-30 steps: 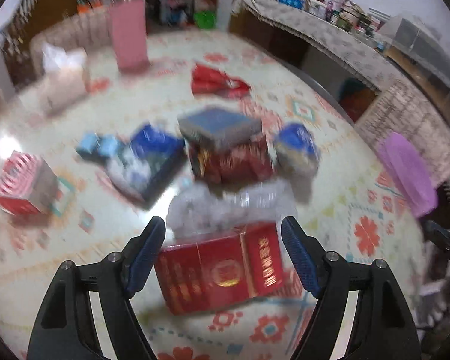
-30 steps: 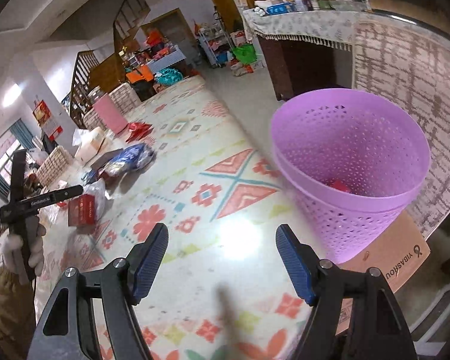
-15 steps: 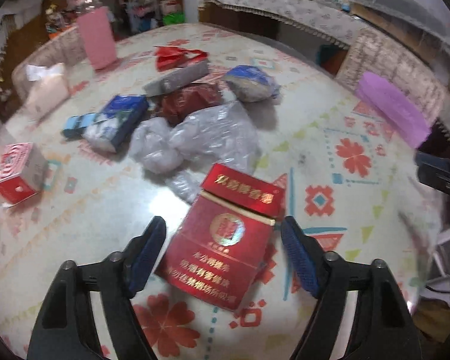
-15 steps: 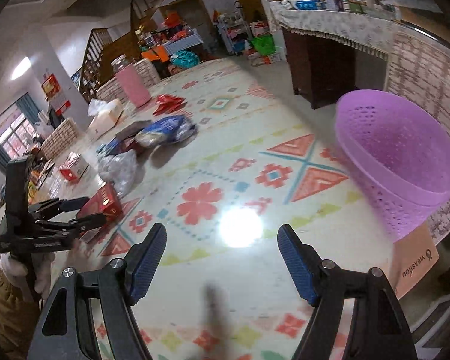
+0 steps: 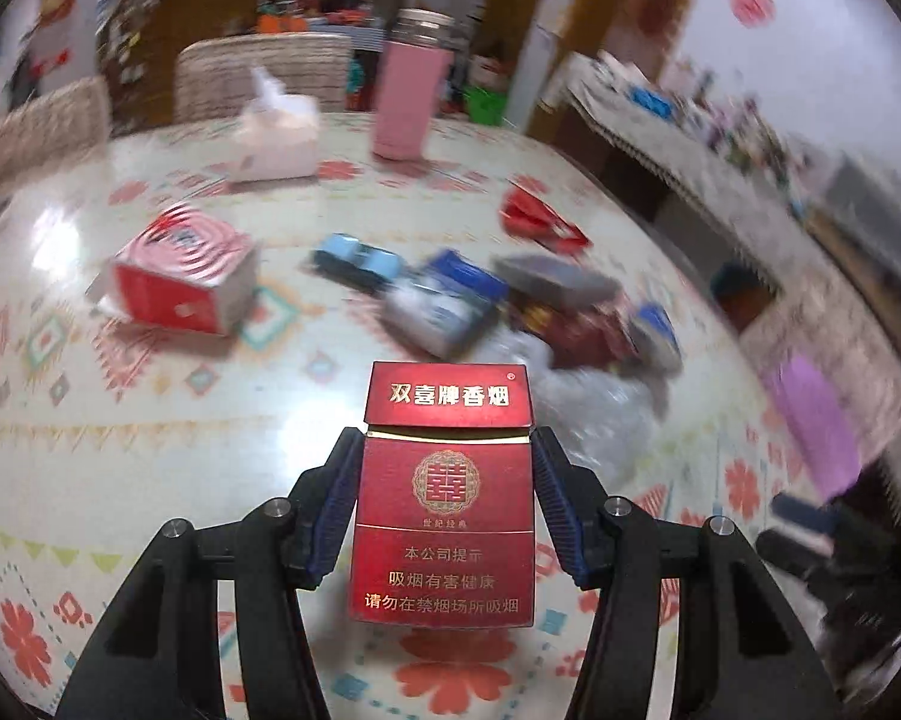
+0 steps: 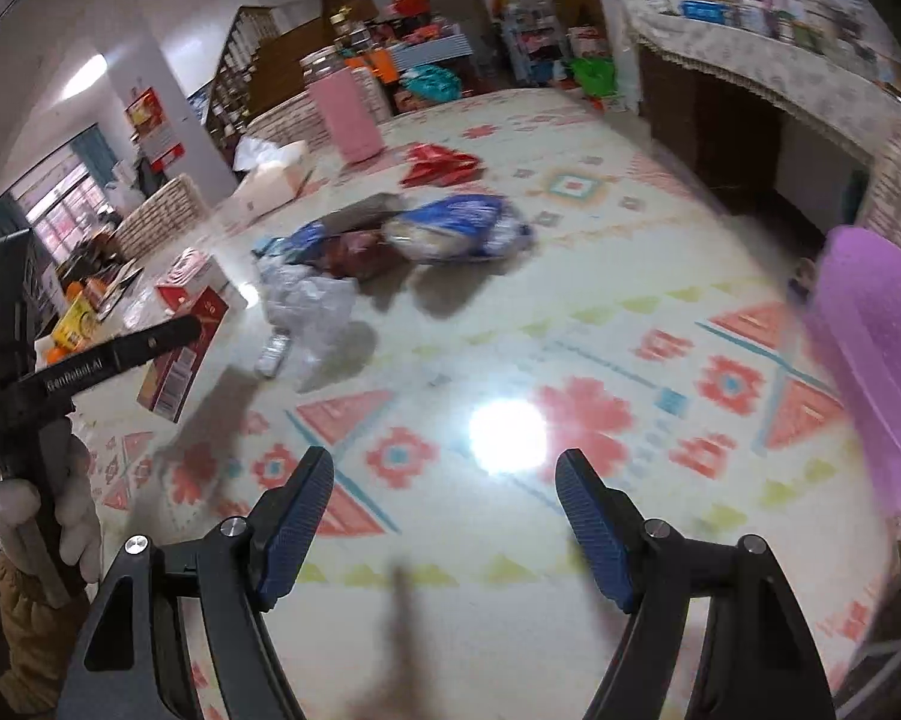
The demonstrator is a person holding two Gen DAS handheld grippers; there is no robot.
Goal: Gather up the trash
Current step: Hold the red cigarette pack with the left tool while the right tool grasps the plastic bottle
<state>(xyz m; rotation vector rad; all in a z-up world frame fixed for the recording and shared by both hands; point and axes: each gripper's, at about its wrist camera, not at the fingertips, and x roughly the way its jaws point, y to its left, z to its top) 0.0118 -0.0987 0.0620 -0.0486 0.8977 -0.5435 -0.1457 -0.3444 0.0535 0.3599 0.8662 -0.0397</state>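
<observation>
Red cigarette pack (image 5: 444,504) sits clamped lengthwise in our left gripper (image 5: 444,510), purple bin (image 6: 876,372) off the table's right edge, right gripper (image 6: 444,516) spread empty.

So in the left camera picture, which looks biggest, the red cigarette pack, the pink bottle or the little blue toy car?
1. Red cigarette pack, though it sits closest to the camera, in the left tool, so its real size is unsure.
2. Pink bottle.
3. Blue toy car.

light: indoor, even | glare: bright spot on table (image 6: 507,438) | blur: background smeared | edges: fisheye-bent, dark corners
</observation>
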